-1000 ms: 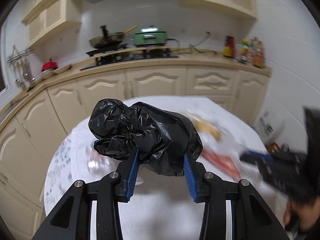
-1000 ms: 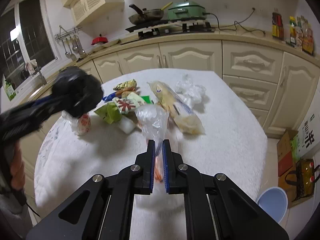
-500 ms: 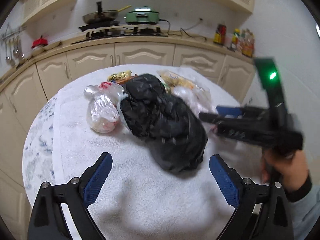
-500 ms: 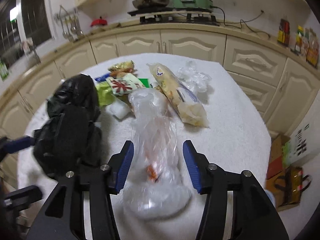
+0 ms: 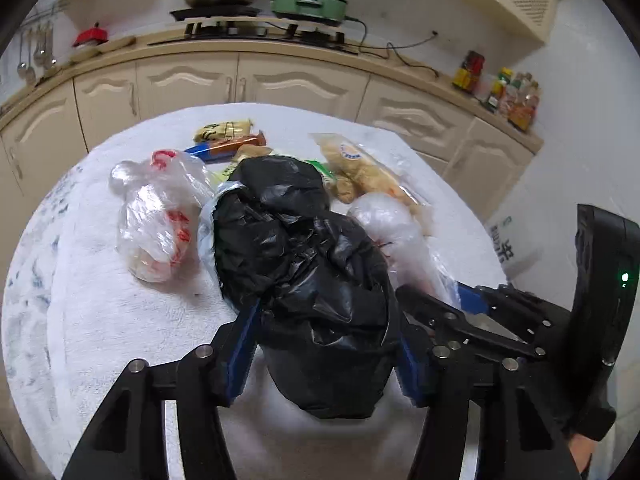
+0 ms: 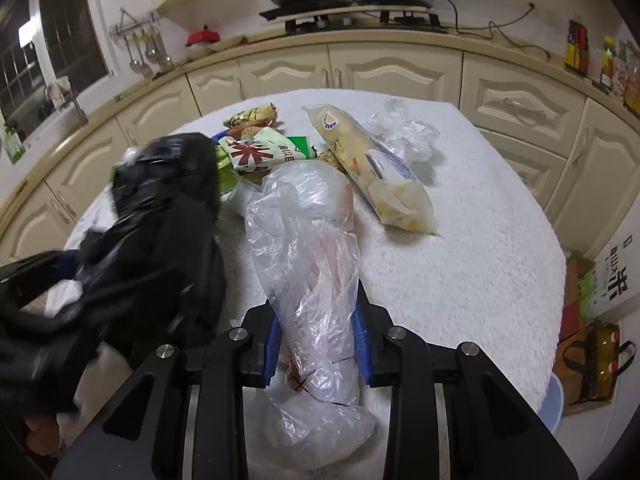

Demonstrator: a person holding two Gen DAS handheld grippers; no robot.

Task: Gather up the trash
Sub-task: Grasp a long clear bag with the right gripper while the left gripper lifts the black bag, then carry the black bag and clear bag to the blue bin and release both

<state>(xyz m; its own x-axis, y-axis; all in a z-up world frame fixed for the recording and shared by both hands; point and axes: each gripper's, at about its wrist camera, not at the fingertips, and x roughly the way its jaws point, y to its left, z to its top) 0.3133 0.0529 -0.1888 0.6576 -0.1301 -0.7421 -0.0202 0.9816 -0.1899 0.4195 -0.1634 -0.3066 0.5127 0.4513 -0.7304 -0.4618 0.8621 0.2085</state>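
black bag [image 5: 308, 272] dropped onto table, left tongs [image 5: 324, 344] reclosing, right tongs [image 6: 318, 348] closing on clear bag [image 6: 308, 264]

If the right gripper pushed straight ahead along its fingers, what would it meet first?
The right gripper is closing around the clear plastic bag, so that comes first. Beyond it, probably the red-and-white snack packet, though depth is uncertain.

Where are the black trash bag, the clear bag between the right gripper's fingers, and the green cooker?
black trash bag [image 5: 304, 264], left wrist view, crumpled middle.
clear bag [image 6: 316, 280], right wrist view, its middle above the fingers.
green cooker [image 5: 308, 2], left wrist view, its lid.
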